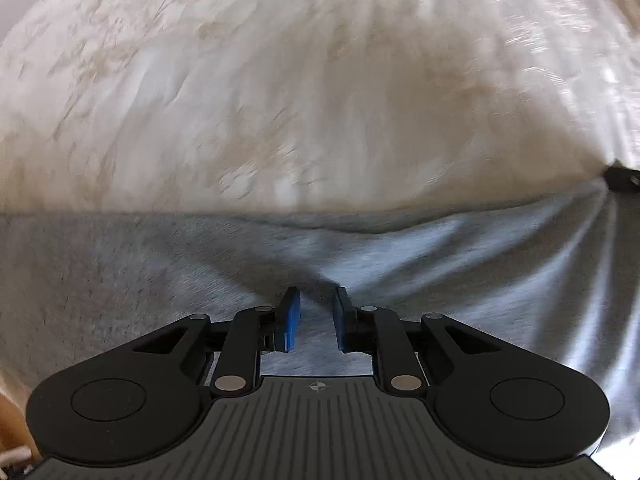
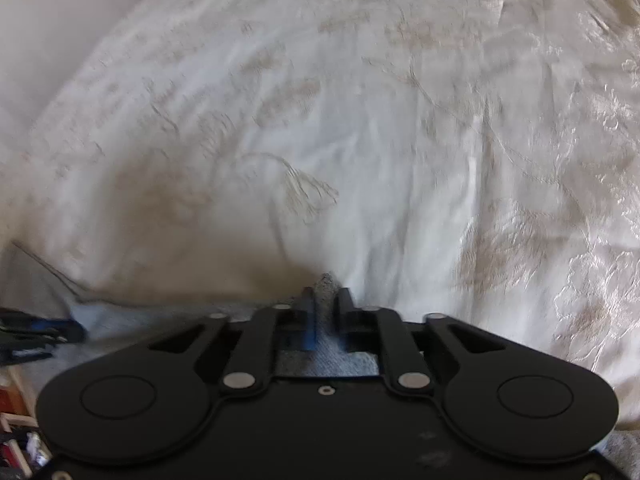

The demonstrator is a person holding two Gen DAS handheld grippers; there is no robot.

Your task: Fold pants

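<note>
Light grey-blue pants (image 1: 480, 264) lie across a white bedspread. In the left wrist view my left gripper (image 1: 316, 300) has its blue pads a little apart, with pants fabric bunched up between them. Folds radiate from the far right, where my right gripper (image 1: 622, 179) shows as a dark tip at the pants' edge. In the right wrist view my right gripper (image 2: 326, 300) is shut on a peak of the pants (image 2: 327, 282). The left gripper (image 2: 36, 334) shows at the left edge.
The white embroidered bedspread (image 1: 280, 100) fills the space beyond the pants in both views (image 2: 360, 140). A pale wall (image 2: 52, 20) is at the upper left. Wooden furniture and clutter (image 2: 16, 420) sit at the lower left, beyond the bed edge.
</note>
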